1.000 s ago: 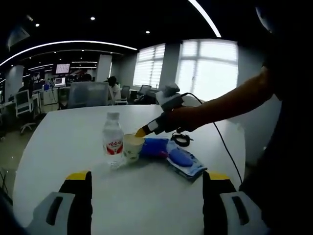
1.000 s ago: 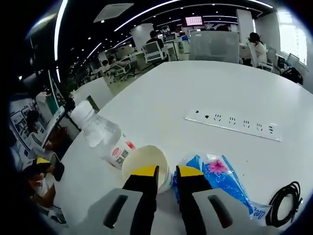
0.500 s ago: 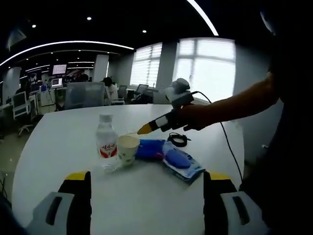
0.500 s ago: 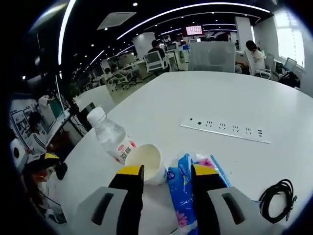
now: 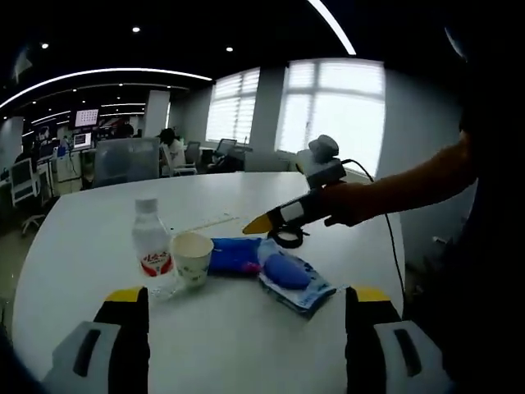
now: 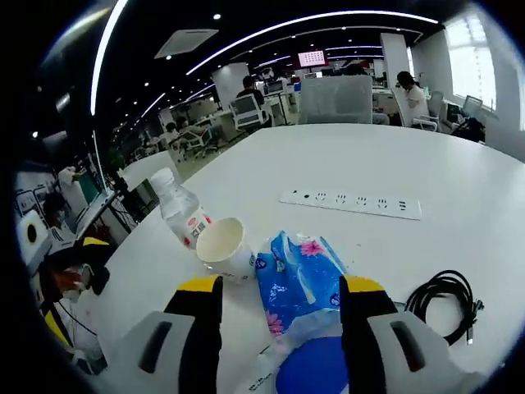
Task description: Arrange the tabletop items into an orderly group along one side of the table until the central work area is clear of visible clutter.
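In the left gripper view, the left tool point(image 5: 244, 341) stands wide apart, holding nothing, above the white worktop point(image 5: 90, 238). A water bottle point(image 5: 151, 249), paper cup point(image 5: 192, 258), blue tissue pack point(image 5: 235, 254) and blue pouch point(image 5: 289, 274) sit in a row.

In the right gripper view, the right tool point(image 6: 280, 300) is wide, empty, over the tissue pack point(image 6: 294, 275). A black cable point(image 6: 444, 291) and power strip point(image 6: 351, 202) lie beyond.
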`<state>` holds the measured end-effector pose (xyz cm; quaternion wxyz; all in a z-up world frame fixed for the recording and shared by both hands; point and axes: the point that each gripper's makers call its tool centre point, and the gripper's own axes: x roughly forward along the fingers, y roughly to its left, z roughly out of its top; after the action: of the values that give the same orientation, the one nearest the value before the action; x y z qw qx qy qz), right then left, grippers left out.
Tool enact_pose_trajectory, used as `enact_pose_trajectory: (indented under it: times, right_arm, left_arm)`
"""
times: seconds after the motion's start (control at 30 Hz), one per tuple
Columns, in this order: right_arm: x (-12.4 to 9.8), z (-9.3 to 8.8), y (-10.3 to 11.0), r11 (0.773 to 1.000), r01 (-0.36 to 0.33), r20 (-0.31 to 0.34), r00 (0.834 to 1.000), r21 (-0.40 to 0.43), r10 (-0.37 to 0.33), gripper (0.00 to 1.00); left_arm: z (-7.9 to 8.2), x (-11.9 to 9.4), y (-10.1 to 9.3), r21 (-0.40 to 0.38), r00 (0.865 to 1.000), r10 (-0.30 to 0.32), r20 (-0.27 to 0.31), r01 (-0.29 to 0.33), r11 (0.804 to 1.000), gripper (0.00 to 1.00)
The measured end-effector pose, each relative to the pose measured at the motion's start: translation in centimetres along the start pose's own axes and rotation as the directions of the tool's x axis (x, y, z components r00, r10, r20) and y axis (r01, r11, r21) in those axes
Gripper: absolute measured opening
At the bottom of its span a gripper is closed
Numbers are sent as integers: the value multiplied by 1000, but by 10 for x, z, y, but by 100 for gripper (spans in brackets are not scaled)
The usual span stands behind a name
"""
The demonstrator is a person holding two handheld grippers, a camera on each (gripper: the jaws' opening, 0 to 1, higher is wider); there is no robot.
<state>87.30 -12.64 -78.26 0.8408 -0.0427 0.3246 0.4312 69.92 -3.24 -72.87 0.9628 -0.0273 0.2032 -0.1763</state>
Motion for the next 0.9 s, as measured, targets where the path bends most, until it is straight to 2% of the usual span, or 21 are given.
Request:
enact_pose_trajectory:
  times: [0.27, 0.5, 0.9]
  right_arm:
    - [-9, -11, -13, 1000, 6, -4, 1000, -15, -6, 61]
    - [-8, -14, -21, 999, 3, -15, 1000, -45, -3, 61]
    - [16, -14, -23, 992, -16, -33, 999, -126, 12, 50]
  left_arm:
    - [5, 8, -7, 14, 1000, -19, -4, 19, 1000, 100]
    - [9, 7, -7, 13, 1000, -11, 3, 11, 1000, 100]
    - [6, 0, -11, 15, 1000, -7, -8, 7, 1000, 100]
